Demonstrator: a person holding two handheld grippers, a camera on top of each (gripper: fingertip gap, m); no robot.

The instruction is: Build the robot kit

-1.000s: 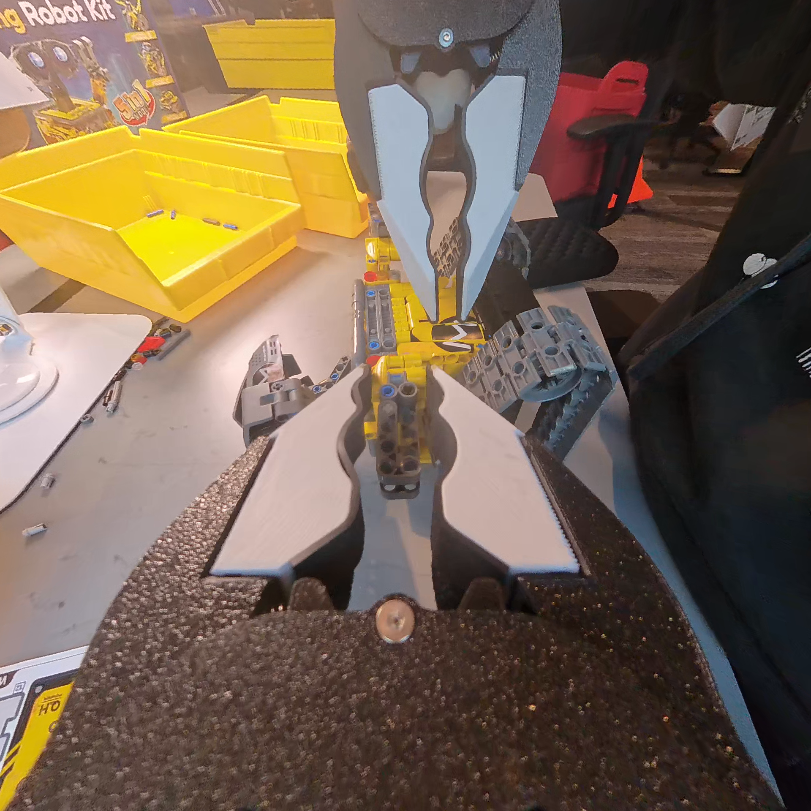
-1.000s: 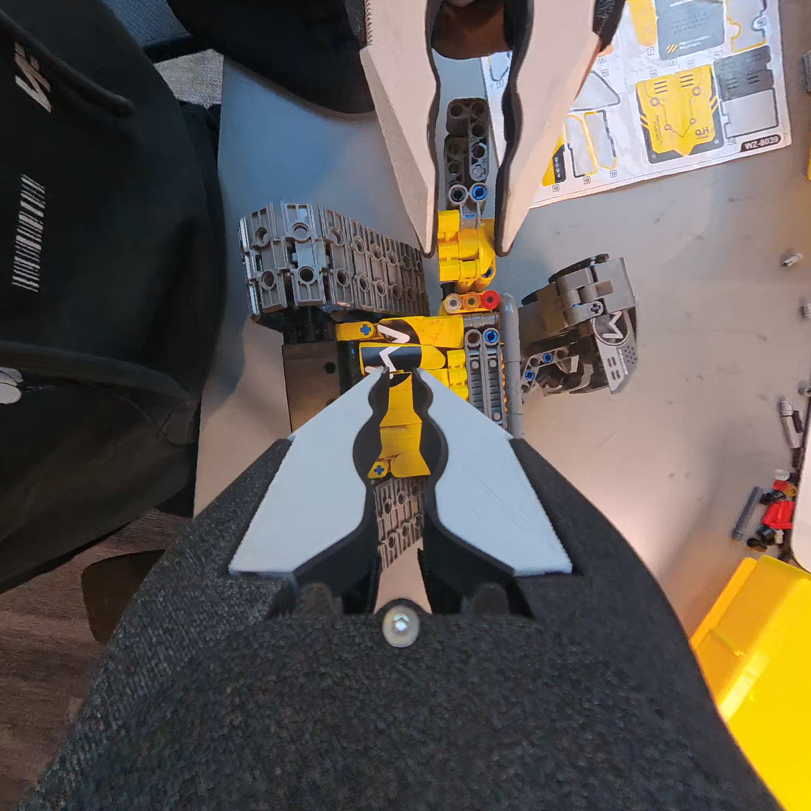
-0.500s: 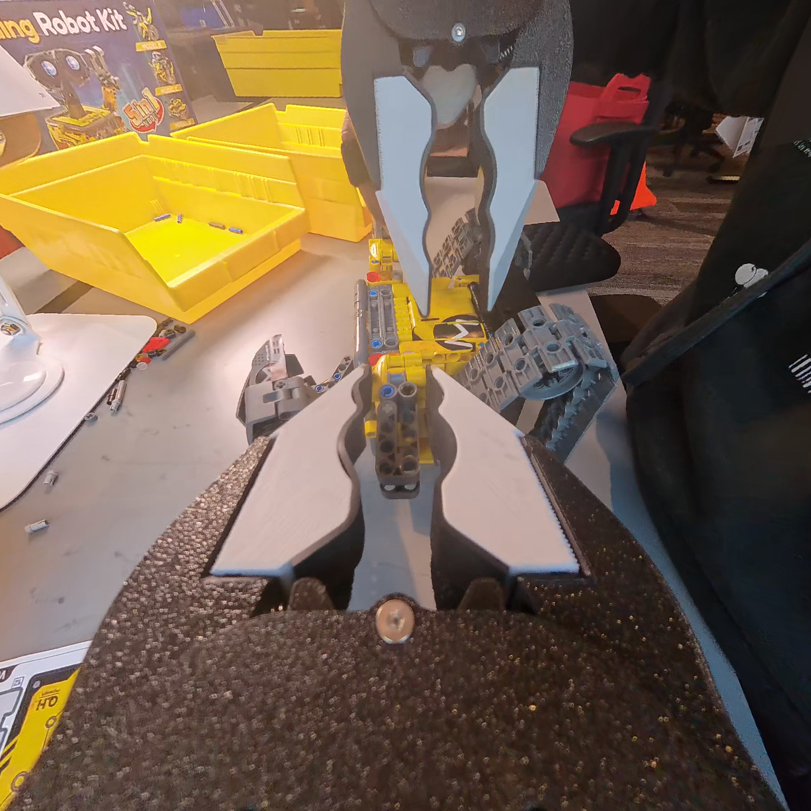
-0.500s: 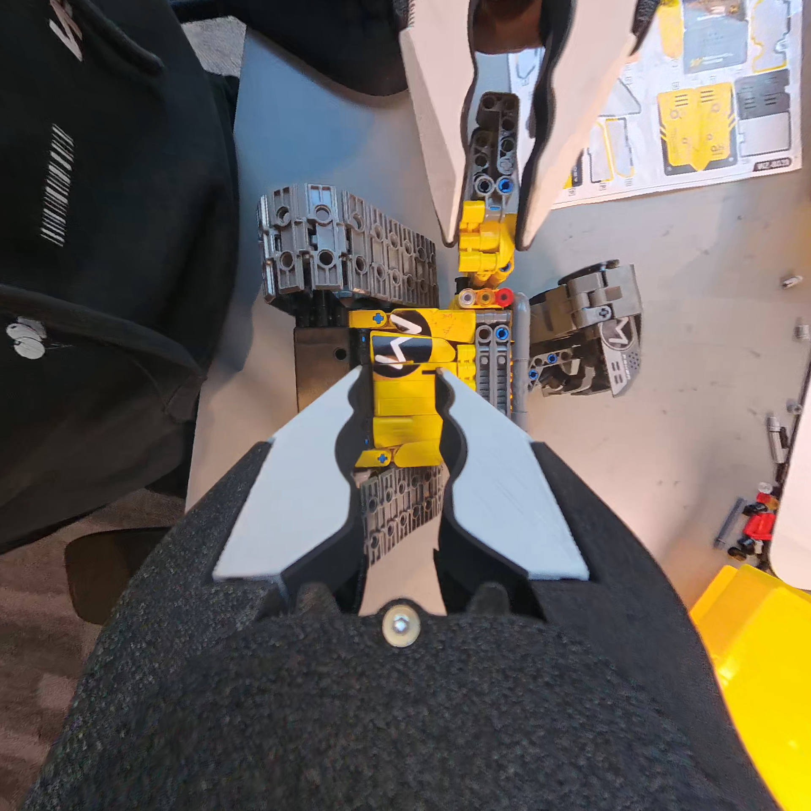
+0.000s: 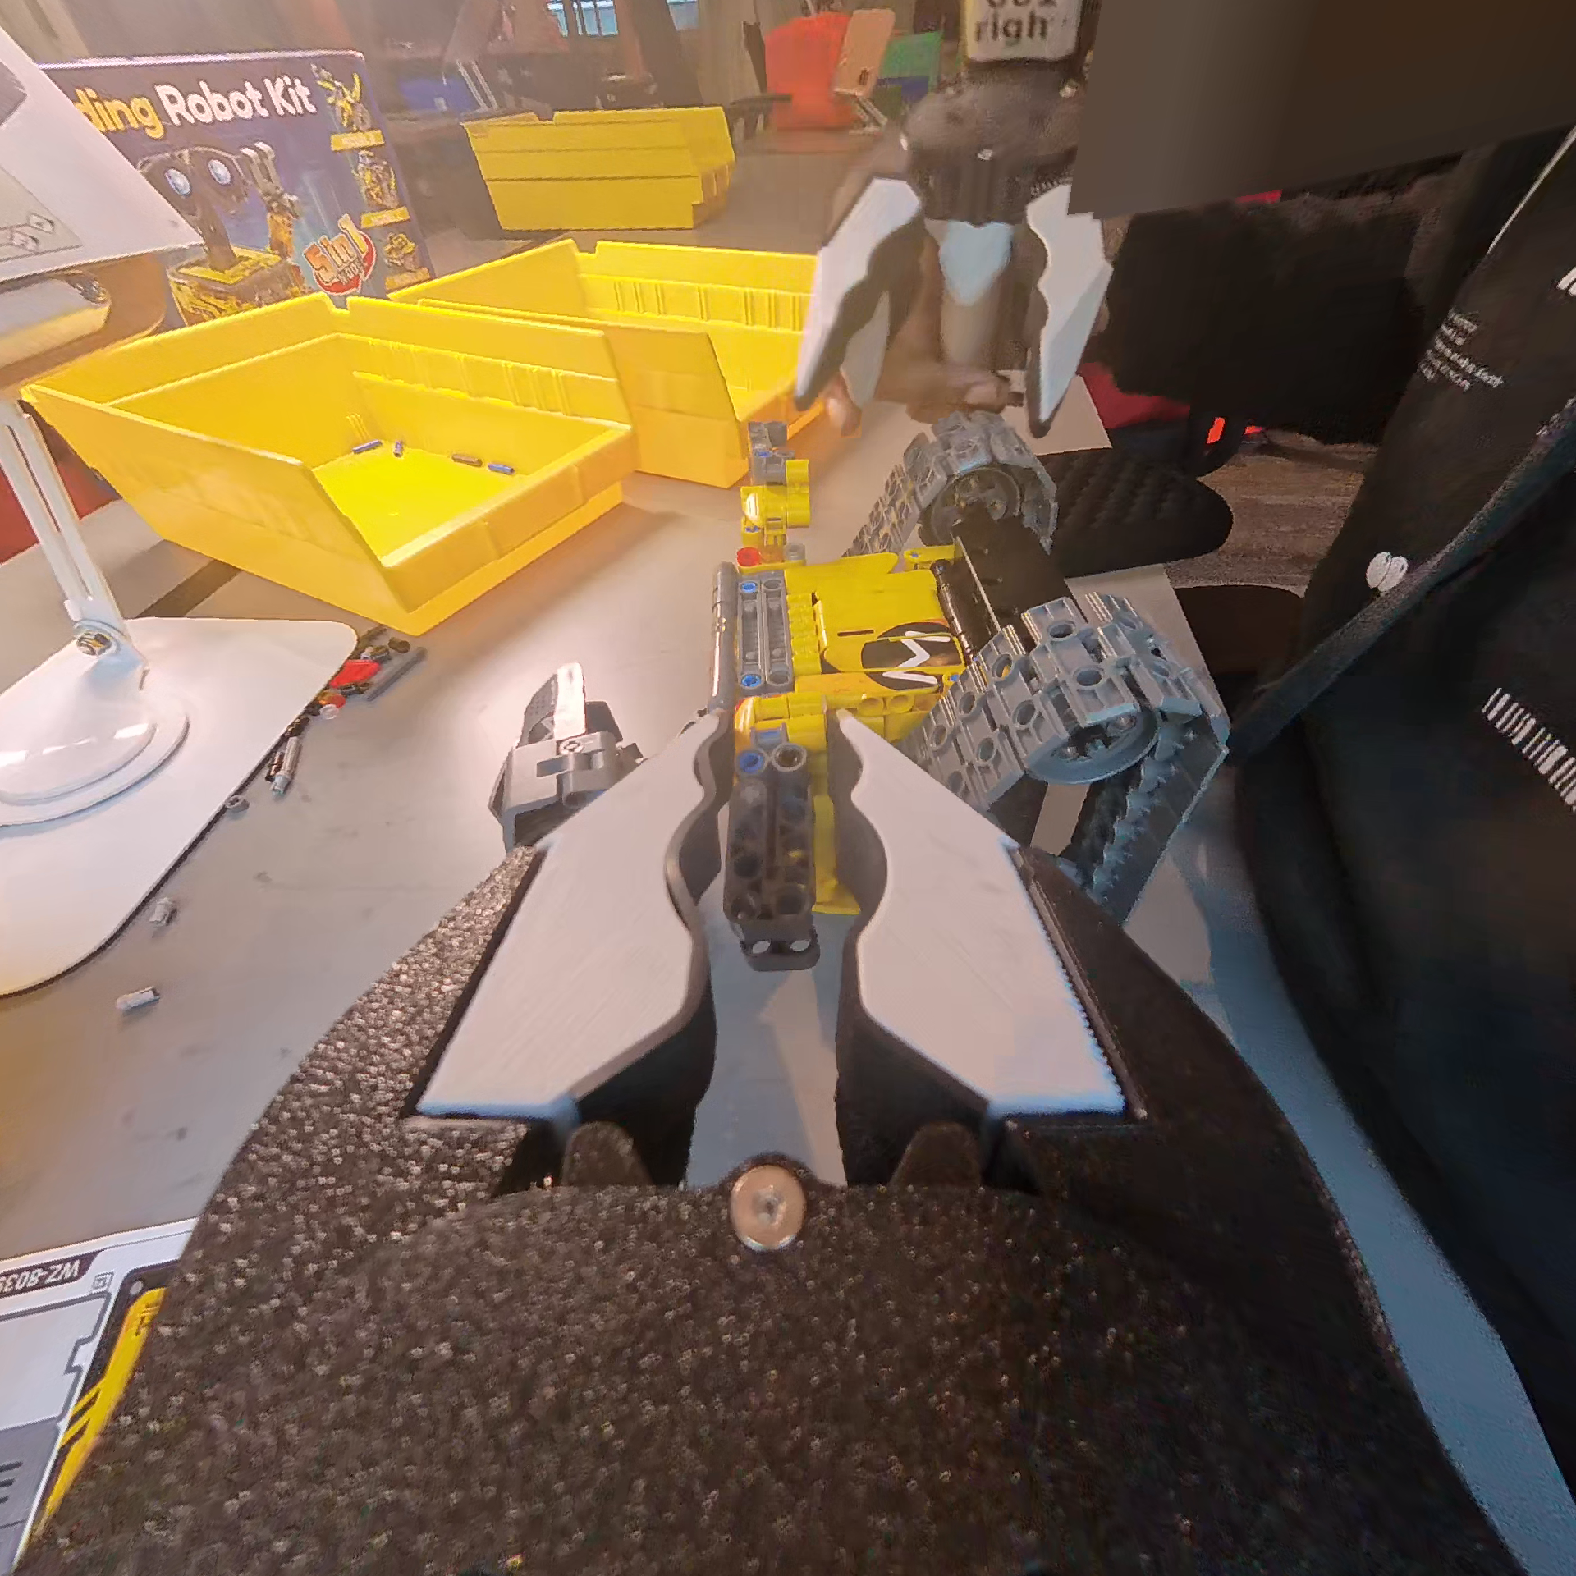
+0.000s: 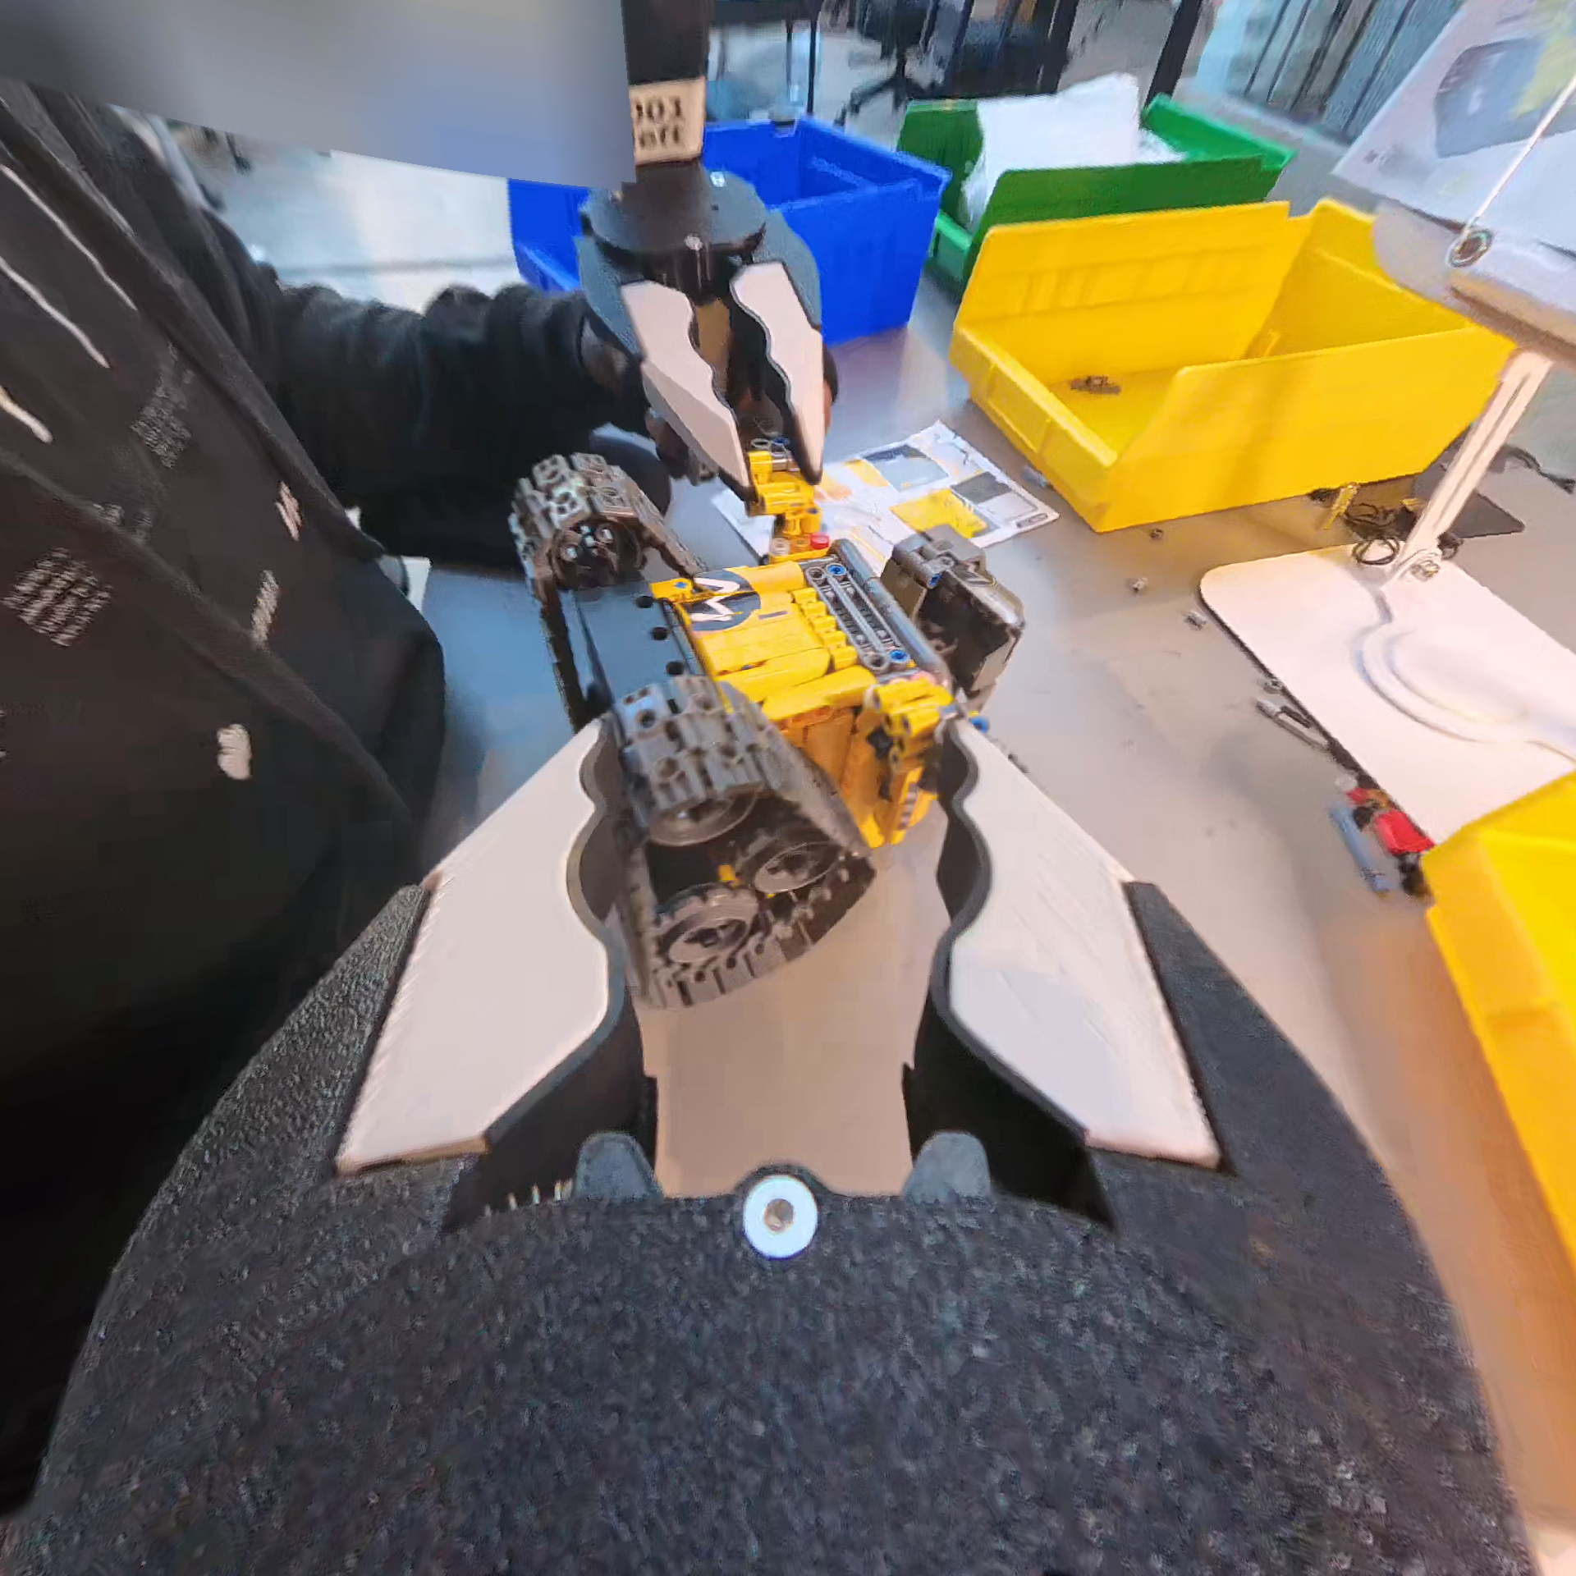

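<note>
A yellow and grey brick-built tracked robot [image 5: 878, 614] lies on its side on the grey table, also in the right wrist view [image 6: 750, 631]. My left gripper [image 5: 785, 725] is shut on the robot's arm [image 5: 767, 853], a dark grey beam with yellow parts; it shows far off in the right wrist view [image 6: 780, 482]. My right gripper [image 6: 778, 733] is open, its jaws wide on either side of the robot's near track [image 6: 725, 853]; I cannot tell if they touch it. In the left wrist view the right gripper [image 5: 921, 409] hangs above the far track.
Yellow bins [image 5: 341, 460] [image 6: 1194, 384] stand along the table, with a blue bin [image 6: 853, 213] and a green bin [image 6: 1109, 170] behind. A white lamp base [image 5: 85, 767] [image 6: 1407, 665], loose small parts [image 5: 367, 665], an instruction sheet [image 6: 938, 495] and a person in black [image 6: 170, 597] border the robot. About 12 centimetres separates my left fingertips from my right. Left tips and right tips are each some 35 centimetres from the white lamp base [image 6: 1407, 665]. It turns up in the left wrist view [image 5: 89, 775] as well.
My right gripper has let go of the robot's yellow body, opened wide and drawn back and up. My left gripper has kept its hold on the arm.
</note>
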